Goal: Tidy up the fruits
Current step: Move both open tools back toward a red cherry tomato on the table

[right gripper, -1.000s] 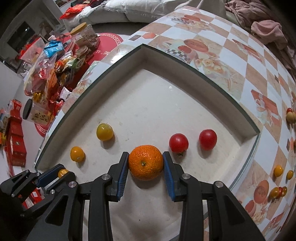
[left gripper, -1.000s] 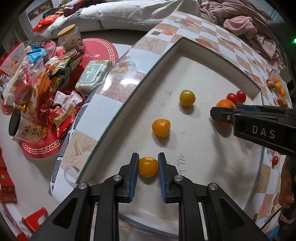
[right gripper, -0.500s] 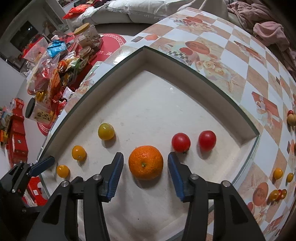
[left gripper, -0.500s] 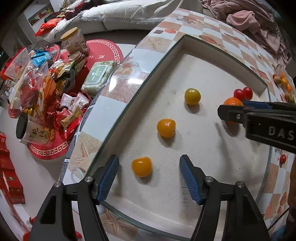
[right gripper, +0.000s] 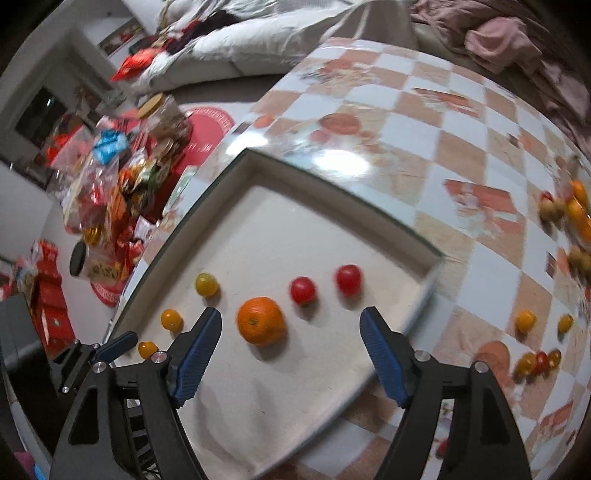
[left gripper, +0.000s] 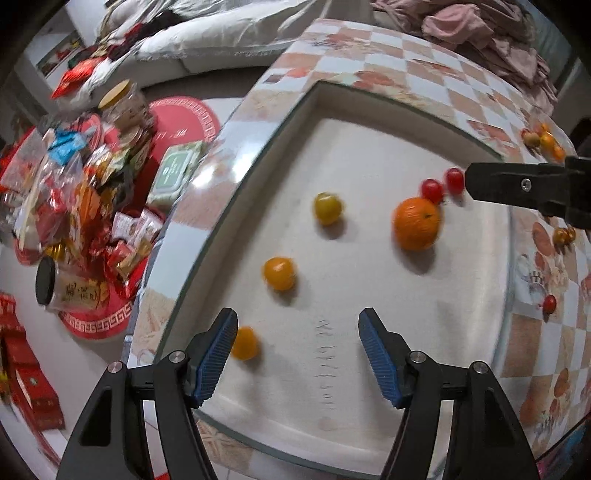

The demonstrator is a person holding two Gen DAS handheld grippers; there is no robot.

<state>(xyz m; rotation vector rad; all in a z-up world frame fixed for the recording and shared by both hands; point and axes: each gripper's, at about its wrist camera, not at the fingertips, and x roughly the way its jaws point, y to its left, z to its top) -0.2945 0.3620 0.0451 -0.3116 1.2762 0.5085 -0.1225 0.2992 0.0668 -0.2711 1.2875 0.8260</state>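
A white tray (left gripper: 369,147) on the checkered table holds a row of fruit: three small yellow-orange tomatoes (left gripper: 279,273), a large orange (left gripper: 416,223) and two red tomatoes (left gripper: 432,190). My left gripper (left gripper: 297,349) is open and empty above the tray's near edge; one small orange tomato (left gripper: 244,343) lies by its left finger. My right gripper (right gripper: 290,350) is open and empty, raised above the tray, with the orange (right gripper: 261,320) lying between and beyond its fingers. The red tomatoes (right gripper: 303,290) lie to the right of the orange.
More small fruits lie loose on the table to the right of the tray (right gripper: 535,360), and others at the far right edge (right gripper: 576,210). Snack packets and jars (left gripper: 81,206) crowd the floor on the left. Pink cloth (left gripper: 480,29) is heaped at the back.
Both grippers have opened, released their fruit and pulled back and up. The small orange tomato and the large orange now lie free on the tray.
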